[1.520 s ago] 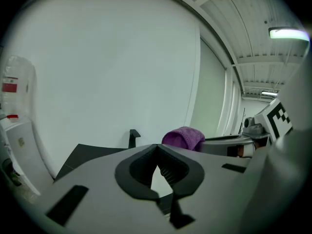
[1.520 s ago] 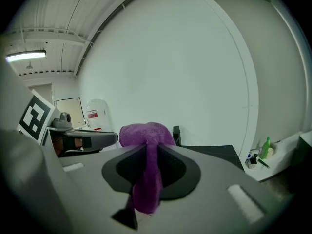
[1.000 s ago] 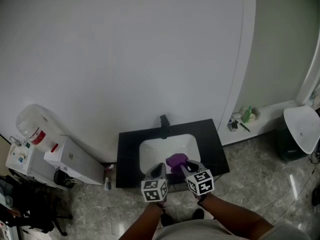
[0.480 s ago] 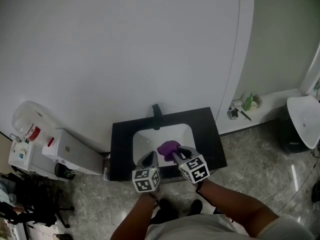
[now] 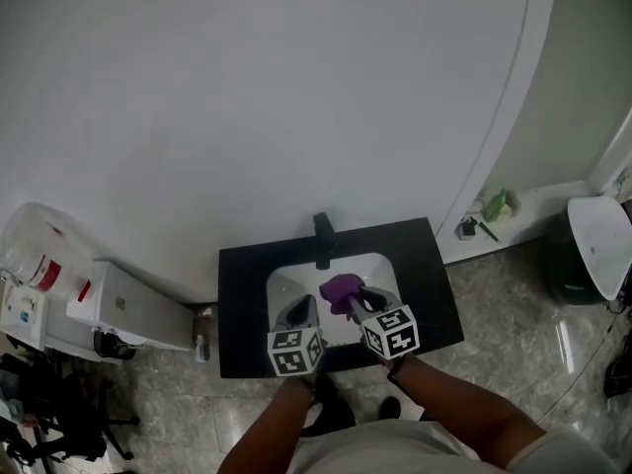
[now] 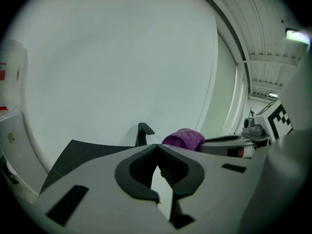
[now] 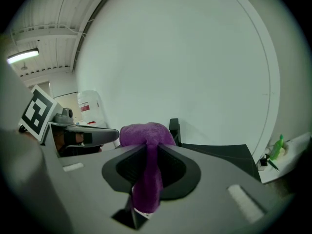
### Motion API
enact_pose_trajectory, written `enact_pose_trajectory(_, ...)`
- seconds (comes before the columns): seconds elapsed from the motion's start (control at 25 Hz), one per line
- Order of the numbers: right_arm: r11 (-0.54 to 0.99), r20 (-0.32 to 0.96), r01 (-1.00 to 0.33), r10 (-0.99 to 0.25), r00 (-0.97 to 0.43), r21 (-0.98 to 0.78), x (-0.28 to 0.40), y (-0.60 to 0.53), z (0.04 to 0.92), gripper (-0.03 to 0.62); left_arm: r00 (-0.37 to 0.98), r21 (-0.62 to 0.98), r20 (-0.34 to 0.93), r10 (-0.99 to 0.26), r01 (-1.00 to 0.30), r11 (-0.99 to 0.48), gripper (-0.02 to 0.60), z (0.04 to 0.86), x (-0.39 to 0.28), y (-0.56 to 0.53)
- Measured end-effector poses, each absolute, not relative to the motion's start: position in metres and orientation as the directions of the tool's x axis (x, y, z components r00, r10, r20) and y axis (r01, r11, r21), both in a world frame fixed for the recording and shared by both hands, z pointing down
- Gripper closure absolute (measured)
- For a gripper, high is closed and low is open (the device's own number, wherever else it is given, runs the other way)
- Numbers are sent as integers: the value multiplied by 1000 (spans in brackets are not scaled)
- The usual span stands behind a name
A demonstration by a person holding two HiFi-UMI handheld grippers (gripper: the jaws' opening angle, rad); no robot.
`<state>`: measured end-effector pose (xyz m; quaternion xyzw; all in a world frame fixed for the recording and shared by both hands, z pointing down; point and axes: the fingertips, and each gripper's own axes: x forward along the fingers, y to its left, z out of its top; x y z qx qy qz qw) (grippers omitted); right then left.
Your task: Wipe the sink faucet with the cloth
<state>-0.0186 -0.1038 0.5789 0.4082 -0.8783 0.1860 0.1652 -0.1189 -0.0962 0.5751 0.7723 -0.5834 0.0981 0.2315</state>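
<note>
A black faucet [image 5: 323, 237] stands at the back of a white basin [image 5: 296, 282] set in a black counter [image 5: 242, 314]. My right gripper [image 5: 356, 298] is shut on a purple cloth [image 5: 342, 290], held over the basin just short of the faucet. In the right gripper view the purple cloth [image 7: 147, 152] is bunched between the jaws, with the faucet [image 7: 174, 128] right behind it. My left gripper [image 5: 299, 312] hangs over the basin's front left, its jaws together with nothing in them. The left gripper view has the faucet [image 6: 143, 133] ahead and the cloth [image 6: 184, 138] to its right.
A white wall rises behind the counter. A white water dispenser [image 5: 123, 309] with a bottle [image 5: 35, 250] stands at the left. At the right, a ledge holds a green bottle [image 5: 497, 205] and small items. A white bin [image 5: 595, 243] sits at the far right on the stone floor.
Both grippers and the cloth have stayed over the basin, with the cloth edging closer to the faucet. The head camera has shifted its view.
</note>
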Motion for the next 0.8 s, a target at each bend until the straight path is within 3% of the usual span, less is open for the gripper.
enact_pose_trajectory(0.4,538,500,-825,-674,-543,-172,-49,-172,608,525,392,284,439,-809,-914,-289,577,601,-141,-168)
enact_pose_trajectory(0.8,664,512,-743,-612,-603,-81,-70,-272,578,525,350,253,488,-800,-933,-254,577,614,-136,-205)
